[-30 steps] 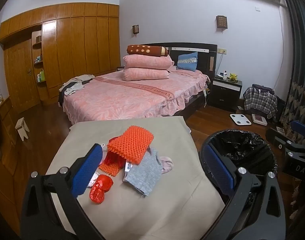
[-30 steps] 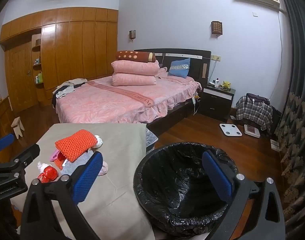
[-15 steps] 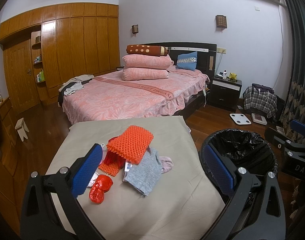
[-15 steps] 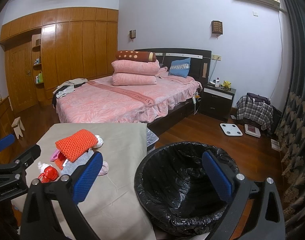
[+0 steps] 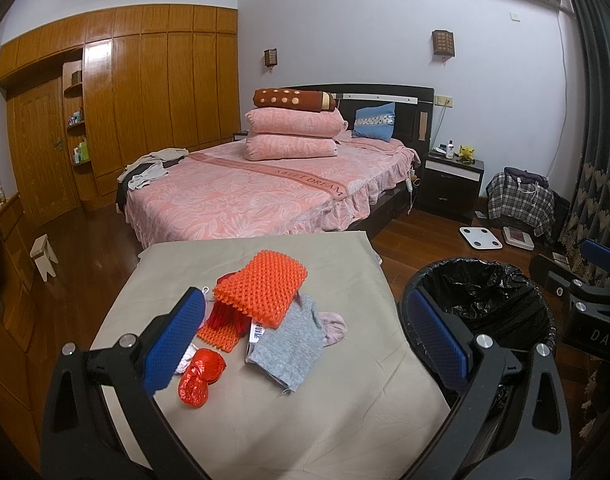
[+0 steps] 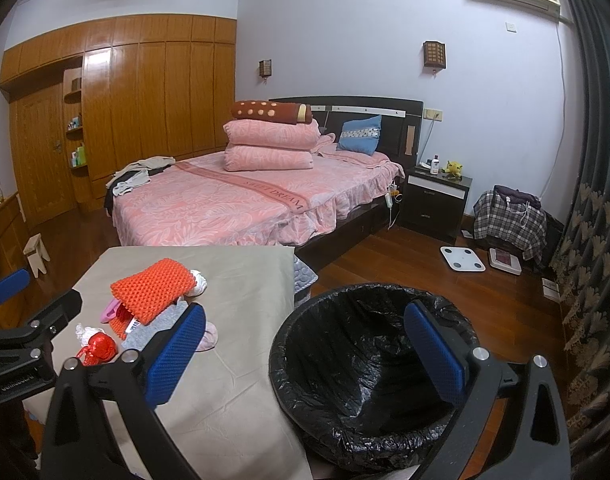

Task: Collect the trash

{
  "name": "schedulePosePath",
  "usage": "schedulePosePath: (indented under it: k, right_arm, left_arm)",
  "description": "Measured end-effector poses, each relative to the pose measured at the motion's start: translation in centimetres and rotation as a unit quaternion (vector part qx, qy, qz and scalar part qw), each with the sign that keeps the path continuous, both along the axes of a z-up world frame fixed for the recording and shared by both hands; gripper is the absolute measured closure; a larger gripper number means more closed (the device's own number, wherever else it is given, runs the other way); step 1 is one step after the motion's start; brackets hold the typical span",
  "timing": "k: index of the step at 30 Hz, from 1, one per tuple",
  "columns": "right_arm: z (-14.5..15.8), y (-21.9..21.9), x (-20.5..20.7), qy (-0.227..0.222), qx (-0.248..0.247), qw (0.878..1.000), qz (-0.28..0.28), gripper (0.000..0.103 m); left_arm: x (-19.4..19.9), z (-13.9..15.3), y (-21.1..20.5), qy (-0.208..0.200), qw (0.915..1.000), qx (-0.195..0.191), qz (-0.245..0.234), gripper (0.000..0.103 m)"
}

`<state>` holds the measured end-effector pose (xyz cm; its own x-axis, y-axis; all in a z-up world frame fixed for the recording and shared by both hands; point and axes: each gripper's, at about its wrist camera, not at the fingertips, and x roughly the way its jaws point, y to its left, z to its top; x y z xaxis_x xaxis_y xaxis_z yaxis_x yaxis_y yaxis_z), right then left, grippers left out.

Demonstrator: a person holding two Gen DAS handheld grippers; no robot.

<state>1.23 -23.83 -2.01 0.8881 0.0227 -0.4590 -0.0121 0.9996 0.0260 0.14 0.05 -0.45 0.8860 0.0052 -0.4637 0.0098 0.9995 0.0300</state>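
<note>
Left claw and right claw both gape wide, empty. Red wrapper lies near tabletop's left edge, touching the cloth pile. Risk — snagging a sock too, dragging it into the bin off the right edge.

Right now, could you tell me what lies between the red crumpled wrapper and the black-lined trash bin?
In the left wrist view, a grey cloth lies between the red crumpled wrapper and the trash bin, then bare table cover.
</note>
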Motion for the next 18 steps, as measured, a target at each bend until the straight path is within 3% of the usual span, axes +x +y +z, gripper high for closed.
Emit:
schedulePosePath:
  k: [18]
  right_arm:
    - [0.00,0.18,0.20,-0.001,-0.002,1.000,0.001,0.006]
  left_arm:
    - [0.24,-0.61,-0.08,0.000,1.0000,-0.001,0.001,0.005]
